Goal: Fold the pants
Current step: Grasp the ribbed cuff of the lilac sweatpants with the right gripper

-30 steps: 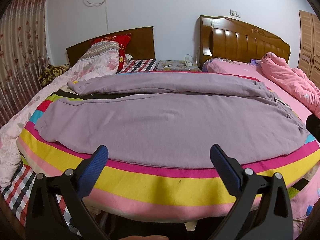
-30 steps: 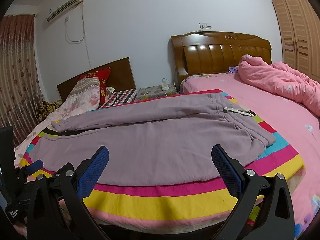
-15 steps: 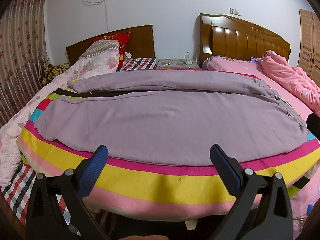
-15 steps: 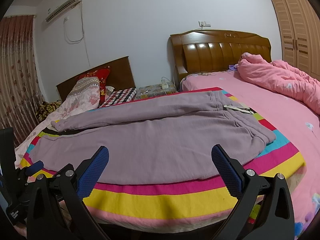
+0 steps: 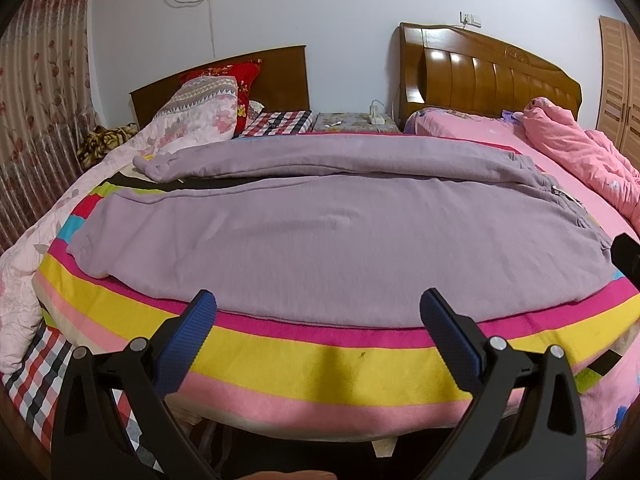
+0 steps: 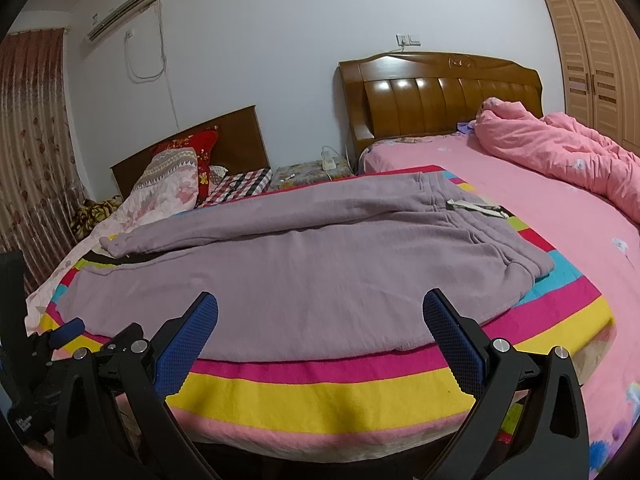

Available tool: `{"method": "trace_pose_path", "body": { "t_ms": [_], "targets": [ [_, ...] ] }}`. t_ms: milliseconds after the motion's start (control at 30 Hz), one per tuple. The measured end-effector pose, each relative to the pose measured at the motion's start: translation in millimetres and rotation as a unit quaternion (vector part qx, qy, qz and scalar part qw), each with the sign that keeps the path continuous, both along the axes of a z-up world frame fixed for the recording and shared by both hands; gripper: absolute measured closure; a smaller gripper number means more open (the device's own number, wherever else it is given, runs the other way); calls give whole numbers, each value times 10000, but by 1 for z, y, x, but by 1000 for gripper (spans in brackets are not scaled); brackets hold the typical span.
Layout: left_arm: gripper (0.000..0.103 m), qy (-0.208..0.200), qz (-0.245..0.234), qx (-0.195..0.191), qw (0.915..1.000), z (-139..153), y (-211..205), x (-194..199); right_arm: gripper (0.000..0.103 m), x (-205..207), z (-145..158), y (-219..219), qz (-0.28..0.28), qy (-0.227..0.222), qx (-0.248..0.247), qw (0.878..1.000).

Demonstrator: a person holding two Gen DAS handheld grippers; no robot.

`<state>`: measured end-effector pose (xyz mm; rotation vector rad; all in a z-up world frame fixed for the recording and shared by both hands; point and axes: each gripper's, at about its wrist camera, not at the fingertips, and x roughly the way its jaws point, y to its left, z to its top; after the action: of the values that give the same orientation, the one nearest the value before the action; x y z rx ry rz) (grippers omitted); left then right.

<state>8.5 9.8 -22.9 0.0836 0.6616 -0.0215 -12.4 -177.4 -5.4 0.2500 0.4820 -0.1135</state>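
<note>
Mauve sweatpants (image 5: 320,236) (image 6: 304,264) lie spread flat across a striped blanket (image 5: 320,364) (image 6: 320,392) on the bed. Their two legs run to the left and the waistband (image 6: 472,216), with a white drawstring, lies at the right. My left gripper (image 5: 318,312) hangs open in front of the bed's near edge, short of the pants' near hem, with nothing between its fingers. My right gripper (image 6: 320,314) is open too, just before the near hem, and holds nothing. The left gripper also shows at the left edge of the right wrist view.
A crumpled pink quilt (image 6: 560,152) lies on the pink bed to the right. Pillows (image 5: 208,108) and a floral quilt sit at the left headboard. A nightstand (image 5: 352,124) stands between two wooden headboards. Curtains hang at the left; a wardrobe (image 6: 592,60) stands at the right.
Both cameras have tilted or shifted slightly, so the pants sit a little higher in view. Both grippers stay open. The pants have not moved.
</note>
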Motion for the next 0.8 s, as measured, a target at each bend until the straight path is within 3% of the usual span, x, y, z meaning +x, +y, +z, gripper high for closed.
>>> {"method": "trace_pose_path", "body": {
  "t_ms": [167,300,433,533,600,700,800],
  "targets": [
    [1,150,-83,44,9998,-2,-1,25,4,23,-2,-12,376,73,-89,9992],
    [1,30,-119,100,9999,7,-2,65,4,62,16,-45,818,12,4,9966],
    [1,155,216,-178,9995,19,4,117,4,118,51,-100,926,-378,81,9950],
    [1,323,496,-633,9962,20,13,151,4,187,61,-142,1029,-272,-56,9943],
    [2,457,644,-937,9925,15,19,169,4,248,51,-170,1253,330,-40,9916],
    [2,625,452,-1247,9892,2,19,190,4,336,25,-207,1508,1172,-172,9814],
    [2,741,478,-1547,9840,-17,24,203,4,416,-9,-231,1911,1919,-116,9626]
  ]
}}
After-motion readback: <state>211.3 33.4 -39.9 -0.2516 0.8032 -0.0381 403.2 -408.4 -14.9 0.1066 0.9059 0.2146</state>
